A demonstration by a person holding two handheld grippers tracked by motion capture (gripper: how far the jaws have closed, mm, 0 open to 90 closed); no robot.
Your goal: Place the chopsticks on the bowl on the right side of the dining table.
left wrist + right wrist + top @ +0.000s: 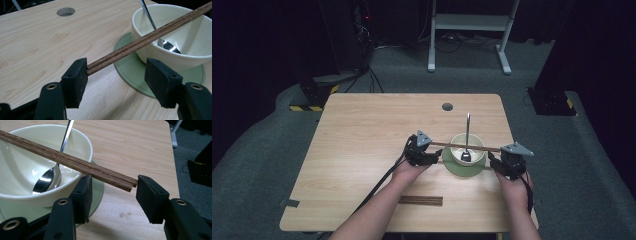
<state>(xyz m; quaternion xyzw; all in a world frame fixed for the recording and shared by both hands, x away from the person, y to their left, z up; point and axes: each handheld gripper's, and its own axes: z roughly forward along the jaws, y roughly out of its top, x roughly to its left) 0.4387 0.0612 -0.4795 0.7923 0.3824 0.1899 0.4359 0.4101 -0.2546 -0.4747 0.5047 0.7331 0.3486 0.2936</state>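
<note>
Chopsticks [147,37] bridge the bowl [190,47] at right of frame: light, stiff, slippery. I'd pinch their ends; both grippers [117,75] [113,192] gape, gripping nothing.

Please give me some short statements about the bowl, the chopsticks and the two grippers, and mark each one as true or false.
1. The chopsticks lie across the rim of the bowl. True.
2. The bowl stands directly on the table. False: it stands on a green saucer.
3. A metal spoon stands in the bowl. True.
4. The left gripper is clamped on the chopsticks. False: its jaws stand apart; the chopstick ends touch one pad and the other pad is clear of them.
5. The right gripper holds the spoon. False: its open jaws are at the chopsticks' other end.
</note>
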